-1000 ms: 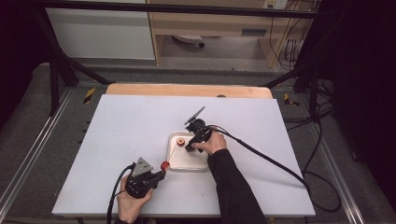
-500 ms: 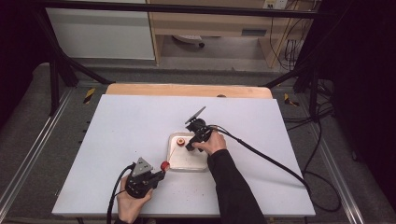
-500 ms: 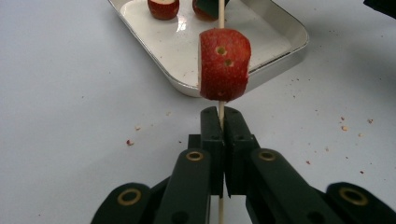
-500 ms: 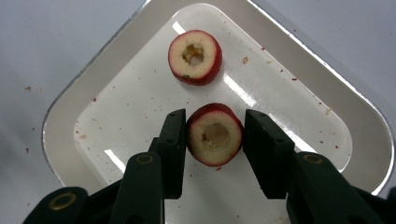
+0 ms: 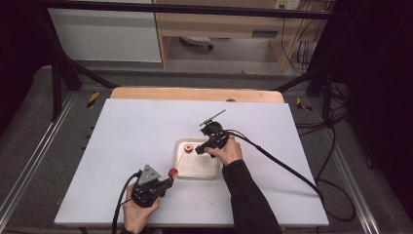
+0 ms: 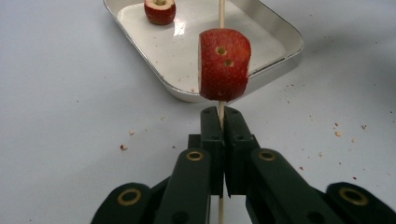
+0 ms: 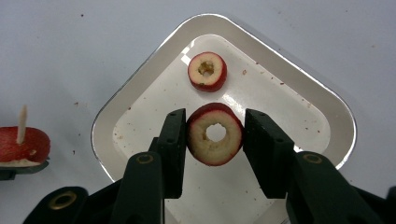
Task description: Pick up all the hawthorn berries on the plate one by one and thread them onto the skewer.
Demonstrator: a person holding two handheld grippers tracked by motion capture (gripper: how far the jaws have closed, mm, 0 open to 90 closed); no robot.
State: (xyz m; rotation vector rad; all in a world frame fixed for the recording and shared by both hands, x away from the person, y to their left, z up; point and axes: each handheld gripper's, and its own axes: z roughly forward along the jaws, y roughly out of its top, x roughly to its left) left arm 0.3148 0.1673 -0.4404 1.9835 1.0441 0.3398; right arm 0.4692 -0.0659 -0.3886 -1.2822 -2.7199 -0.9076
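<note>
White table (image 5: pixel 122 146), wooden shelving (image 5: pixel 219 24) behind

left gripper (image 6: pixel 220 122) clamped — right gripper (image 7: pixel 215 135) pinching.

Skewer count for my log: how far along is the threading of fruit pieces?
Done: one red fruit piece already sits on the skewer, which the left gripper clamps below it. In hand: the right gripper holds a cored fruit ring between its jaws over the tray. Left: threading that ring, then the smaller cored piece lying in the tray.
</note>
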